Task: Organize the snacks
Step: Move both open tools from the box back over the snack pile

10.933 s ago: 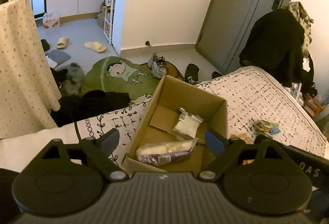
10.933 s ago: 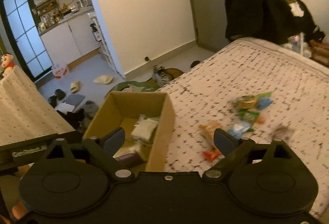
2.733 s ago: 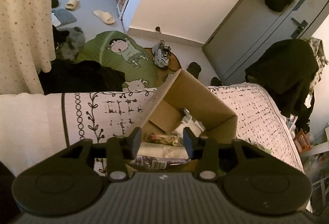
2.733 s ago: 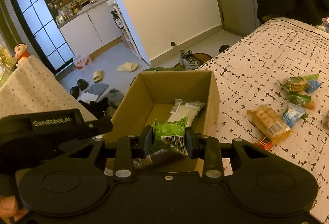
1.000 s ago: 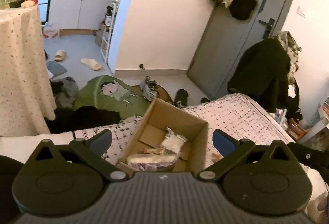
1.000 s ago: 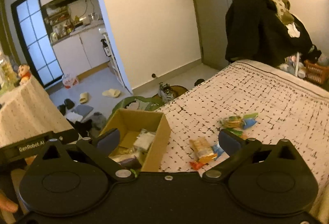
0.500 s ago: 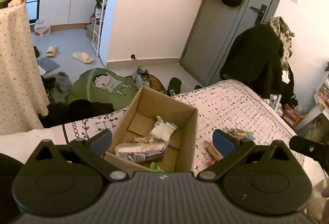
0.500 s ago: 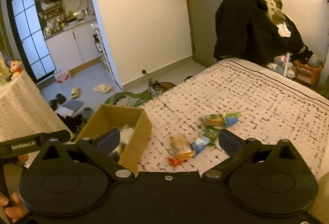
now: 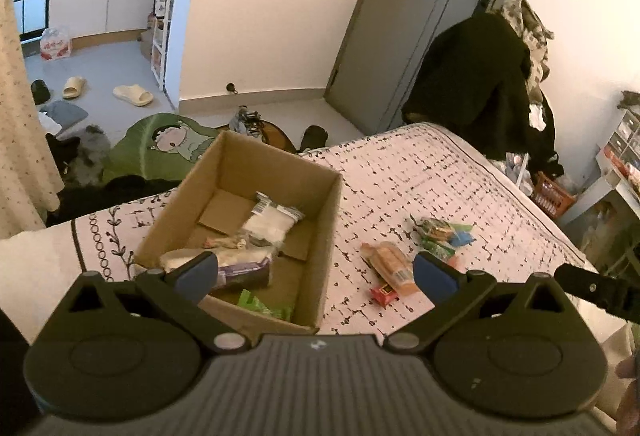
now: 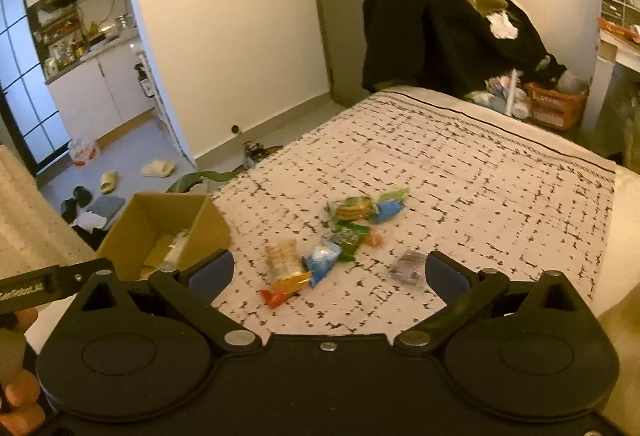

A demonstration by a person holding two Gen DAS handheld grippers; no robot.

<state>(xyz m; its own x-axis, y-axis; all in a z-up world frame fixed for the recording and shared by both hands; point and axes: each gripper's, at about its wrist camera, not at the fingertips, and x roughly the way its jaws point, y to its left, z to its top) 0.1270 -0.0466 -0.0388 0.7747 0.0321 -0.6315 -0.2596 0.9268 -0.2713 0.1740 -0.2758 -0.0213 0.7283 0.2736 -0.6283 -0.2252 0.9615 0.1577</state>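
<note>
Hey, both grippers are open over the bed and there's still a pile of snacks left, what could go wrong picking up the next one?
1. The loose snacks lie touching and overlapping, so the right gripper might pinch two at once or knock a neighbour away.
2. The box sits near the edge of the bed; a bump from the left gripper could push it off.
3. The soft bed may give under the packets, so the fingers could slip.

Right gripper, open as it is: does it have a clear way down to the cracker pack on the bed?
Probably yes. The right gripper is open and empty, and the cracker pack lies uncovered on the bed just ahead, though a blue packet touches it.
</note>
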